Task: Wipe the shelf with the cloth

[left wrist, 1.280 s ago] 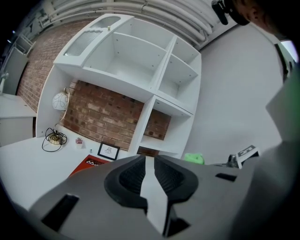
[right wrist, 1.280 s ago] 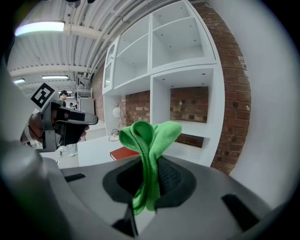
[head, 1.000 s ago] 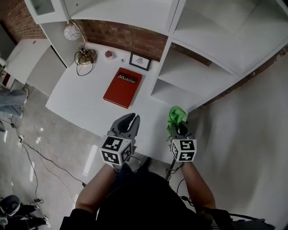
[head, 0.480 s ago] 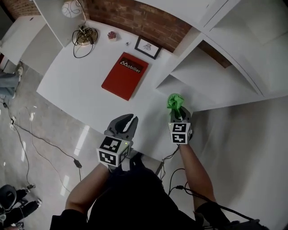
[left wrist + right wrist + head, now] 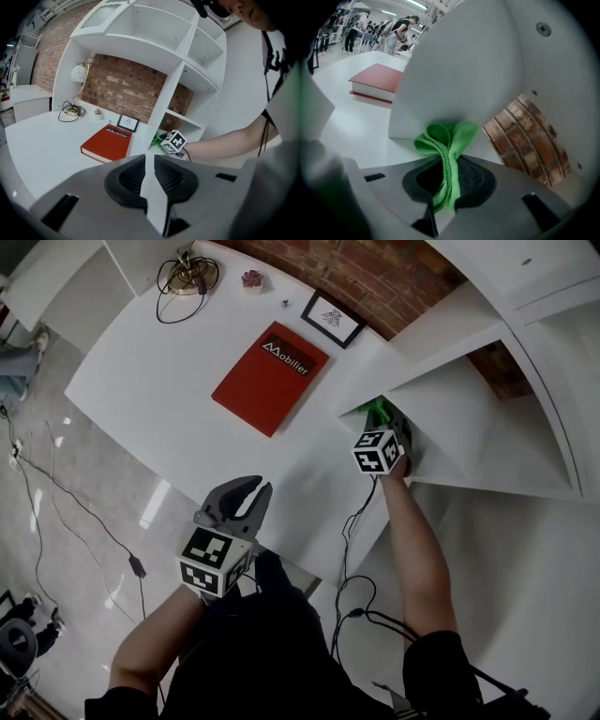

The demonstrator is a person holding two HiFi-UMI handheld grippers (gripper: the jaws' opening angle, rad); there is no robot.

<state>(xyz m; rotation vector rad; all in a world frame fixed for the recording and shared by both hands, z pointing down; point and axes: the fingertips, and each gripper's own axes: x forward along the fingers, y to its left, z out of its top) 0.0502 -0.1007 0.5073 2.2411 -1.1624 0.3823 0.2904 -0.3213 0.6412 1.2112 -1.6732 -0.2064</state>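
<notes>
The green cloth (image 5: 445,138) is bunched between the jaws of my right gripper (image 5: 449,163), which is shut on it. That gripper (image 5: 386,425) reaches into the lowest compartment of the white shelf unit (image 5: 459,427), and the cloth (image 5: 377,412) pokes out just inside the opening. The cloth's front hangs close above the compartment floor (image 5: 401,151), next to the white divider panel (image 5: 454,70). My left gripper (image 5: 249,499) hovers off the desk's front edge, narrowly open and empty. In the left gripper view (image 5: 146,159) the right gripper's marker cube (image 5: 174,140) shows at the shelf.
A red book (image 5: 272,379) lies on the white desk (image 5: 159,381) left of the shelf. Behind it are a small framed picture (image 5: 333,318), a coiled lamp cable (image 5: 187,276) and a tiny pink item (image 5: 251,279). A brick wall (image 5: 525,136) backs the compartment. Cables run across the floor (image 5: 56,521).
My right gripper has moved forward with the cloth, from the desk's front edge into the lowest shelf compartment. The left gripper has dropped back and left a little.
</notes>
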